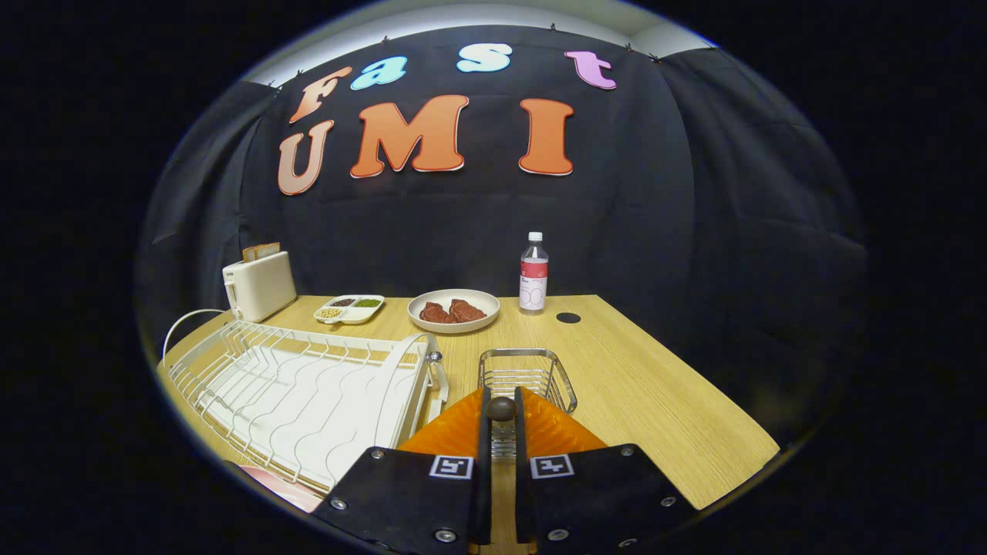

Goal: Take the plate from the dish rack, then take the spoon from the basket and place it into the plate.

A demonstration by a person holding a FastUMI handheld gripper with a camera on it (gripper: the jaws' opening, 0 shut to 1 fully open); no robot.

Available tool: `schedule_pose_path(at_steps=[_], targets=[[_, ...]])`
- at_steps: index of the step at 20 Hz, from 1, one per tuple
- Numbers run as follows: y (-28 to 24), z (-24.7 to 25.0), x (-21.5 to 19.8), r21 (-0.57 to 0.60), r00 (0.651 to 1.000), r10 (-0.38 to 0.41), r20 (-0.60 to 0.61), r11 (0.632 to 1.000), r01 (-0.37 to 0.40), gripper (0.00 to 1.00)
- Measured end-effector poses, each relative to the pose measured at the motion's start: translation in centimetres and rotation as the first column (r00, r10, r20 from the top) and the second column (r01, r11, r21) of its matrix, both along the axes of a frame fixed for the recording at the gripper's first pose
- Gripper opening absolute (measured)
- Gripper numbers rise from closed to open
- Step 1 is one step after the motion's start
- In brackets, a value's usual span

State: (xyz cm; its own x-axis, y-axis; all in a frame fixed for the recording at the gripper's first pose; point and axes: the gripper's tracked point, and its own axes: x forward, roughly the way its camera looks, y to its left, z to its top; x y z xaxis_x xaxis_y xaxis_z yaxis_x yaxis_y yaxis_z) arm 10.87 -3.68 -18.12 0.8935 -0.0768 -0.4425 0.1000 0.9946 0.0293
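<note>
We have the claw (501,412) pressed together on the dark rounded end of the spoon (501,408), which stands up between the fingers right over the wire basket (528,378) just ahead. The dish rack (308,393) lies just to the left with no plate standing in it; a pink edge (277,486) peeks out near its close corner, likely the plate, though we cannot be sure. To do this well, we should lift straight up until the spoon clears the basket wires, keep our grip firm, then swing left and lower gently.
</note>
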Motion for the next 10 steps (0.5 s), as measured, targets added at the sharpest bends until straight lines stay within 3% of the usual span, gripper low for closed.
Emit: schedule_pose_path(at_steps=[10], targets=[[-0.7, 4.9, 0.1, 0.006, 0.993, -0.014, 0.118, 1.000, 0.013, 0.12]])
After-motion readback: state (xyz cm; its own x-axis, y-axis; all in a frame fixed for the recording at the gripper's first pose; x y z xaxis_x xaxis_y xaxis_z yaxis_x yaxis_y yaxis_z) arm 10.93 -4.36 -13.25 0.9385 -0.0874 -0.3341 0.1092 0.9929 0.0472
